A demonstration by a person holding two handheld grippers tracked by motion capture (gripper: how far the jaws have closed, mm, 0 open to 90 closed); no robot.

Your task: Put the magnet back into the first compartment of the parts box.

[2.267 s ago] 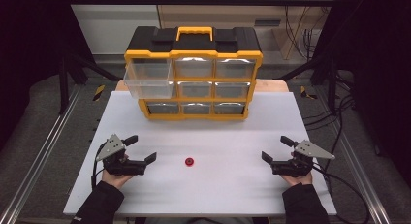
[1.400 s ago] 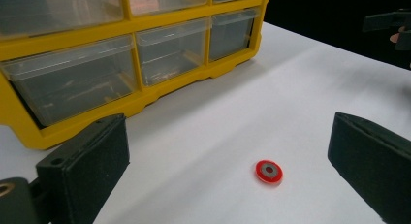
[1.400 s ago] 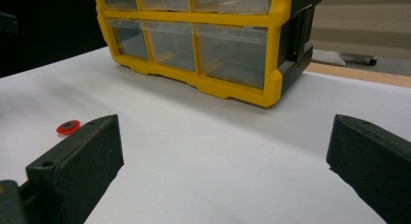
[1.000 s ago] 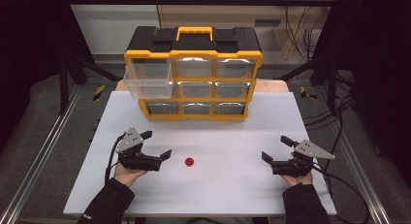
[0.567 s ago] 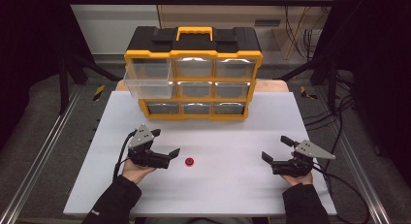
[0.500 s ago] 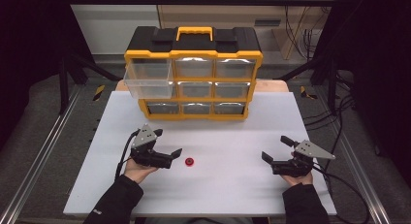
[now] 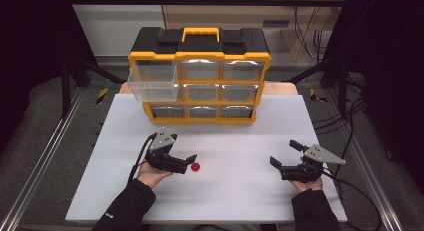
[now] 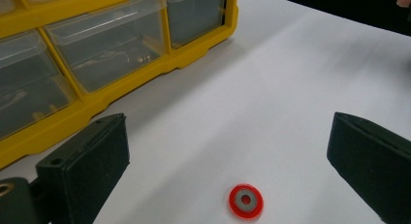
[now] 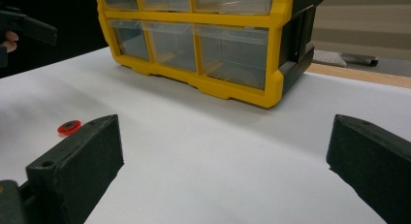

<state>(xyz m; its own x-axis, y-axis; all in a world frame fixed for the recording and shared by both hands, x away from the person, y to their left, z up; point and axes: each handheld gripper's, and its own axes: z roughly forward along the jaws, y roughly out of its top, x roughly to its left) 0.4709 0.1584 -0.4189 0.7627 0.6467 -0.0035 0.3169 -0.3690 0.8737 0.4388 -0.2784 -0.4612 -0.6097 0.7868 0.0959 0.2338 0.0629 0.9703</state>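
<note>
In the high view a small red washer (image 7: 195, 167) lies flat on the white desk (image 7: 225, 201), left of centre and near the front edge; being round, it has no long axis, and its hole faces straight up; the left hand-held gripper (image 7: 191, 162) lies low in the person's left hand (image 7: 154, 174), palm up beneath it, jaws spread and aimed rightward with the washer just at their tips; the right hand-held gripper (image 7: 284, 155) sits well apart at the right, jaws wide and aimed left and slightly far, the forearm coming in from the near edge; a yellow drawer cabinet (image 7: 200, 76) stands at the far side, its top-left drawer (image 7: 152, 81) pulled out.

In the left gripper view the washer (image 8: 245, 200) rests flat between the two parted jaws, touching neither, its grey centre showing; the cabinet (image 8: 116, 44) is beyond at the left.

In the right gripper view the jaws stand wide with bare desk (image 9: 218, 151) between; the washer (image 9: 69, 126) lies far left, beyond the left jaw; the cabinet (image 9: 203, 40) rises behind.
</note>
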